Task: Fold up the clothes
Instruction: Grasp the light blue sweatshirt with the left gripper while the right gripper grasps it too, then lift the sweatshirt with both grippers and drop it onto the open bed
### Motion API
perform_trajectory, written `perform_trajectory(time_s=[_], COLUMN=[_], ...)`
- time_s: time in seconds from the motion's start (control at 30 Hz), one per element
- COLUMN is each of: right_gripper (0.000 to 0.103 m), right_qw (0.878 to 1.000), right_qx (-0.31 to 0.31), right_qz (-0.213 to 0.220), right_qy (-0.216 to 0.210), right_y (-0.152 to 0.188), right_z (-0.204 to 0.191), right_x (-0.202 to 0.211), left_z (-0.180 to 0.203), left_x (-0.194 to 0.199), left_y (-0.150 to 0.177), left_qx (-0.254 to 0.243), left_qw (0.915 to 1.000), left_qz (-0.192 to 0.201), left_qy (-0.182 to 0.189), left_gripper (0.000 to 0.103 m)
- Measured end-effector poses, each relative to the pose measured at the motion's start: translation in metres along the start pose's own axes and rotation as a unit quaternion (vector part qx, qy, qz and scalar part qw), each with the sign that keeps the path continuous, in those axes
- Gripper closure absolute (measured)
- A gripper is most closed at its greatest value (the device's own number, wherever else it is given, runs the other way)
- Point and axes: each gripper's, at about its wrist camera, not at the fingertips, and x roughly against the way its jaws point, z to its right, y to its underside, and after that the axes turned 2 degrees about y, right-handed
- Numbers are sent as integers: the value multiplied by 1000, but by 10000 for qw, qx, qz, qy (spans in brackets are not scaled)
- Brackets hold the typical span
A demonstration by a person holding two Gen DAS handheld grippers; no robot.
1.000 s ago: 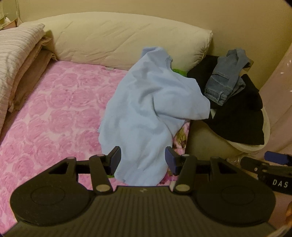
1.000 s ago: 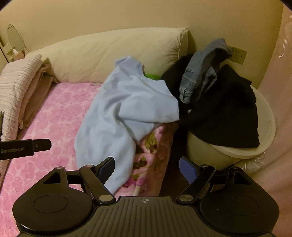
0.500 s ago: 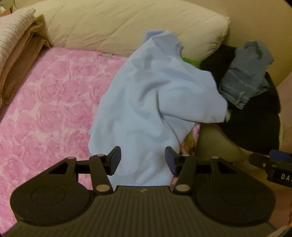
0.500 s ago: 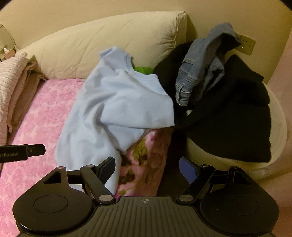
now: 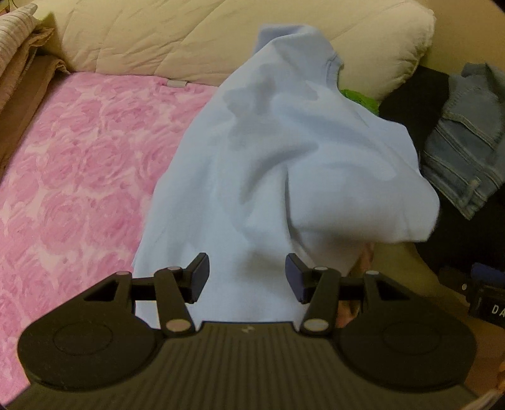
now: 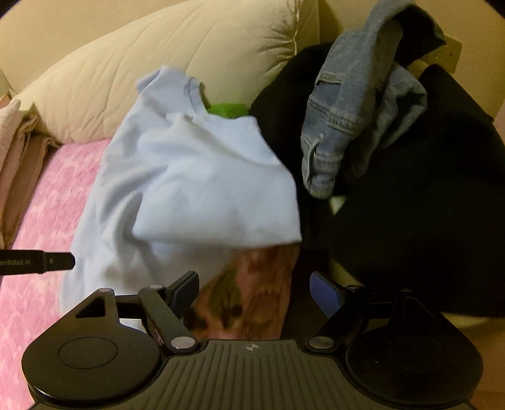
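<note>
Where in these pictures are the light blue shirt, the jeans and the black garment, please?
light blue shirt (image 5: pixel 268 176): left wrist view, on its rumpled middle.
jeans (image 6: pixel 341 126): right wrist view, on the seamed denim.
black garment (image 6: pixel 426 220): right wrist view, on its broad front.

A bed with a pink rose cover (image 5: pixel 79 164) fills the left side. A big cream pillow (image 5: pixel 195 34) leans on the tan wall (image 6: pixel 47 19) behind it. A wall socket (image 6: pixel 449 55) sits at the right. The light is dim and yellowish

Right gripper (image 6: pixel 254 288) open above light-blue shirt (image 6: pixel 195 186); jeans (image 6: pixel 356 104) apparently atop black garment (image 6: pixel 426 189).
</note>
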Motion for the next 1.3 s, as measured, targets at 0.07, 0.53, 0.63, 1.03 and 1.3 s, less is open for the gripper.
perform_trajectory(time_s=[0.07,0.53,0.63,1.03,1.3], right_gripper=[22,22,22,96,97], right_qw=[9999,9953,9946,9866,9460], right_qx=[-47,-453,-347,577,1455], right_qz=[148,839,966,1349,1933], right_qy=[-3,163,140,-709,-2156], right_y=[-5,-3,-2,-3,-20], right_z=[3,29,27,-22,-101], right_x=[-9,-83,-90,-37,61], left_z=[0,-14,-18,-47,-94], left_x=[-9,-77,-93,-47,71], left_y=[-7,-35,-43,-26,32], left_qx=[18,329,451,533,952], left_qw=[10000,9993,9985,9914,9801], left_qz=[38,185,297,927,1686], left_qy=[-2,4,33,749,441], left_gripper=[54,53,52,95,96])
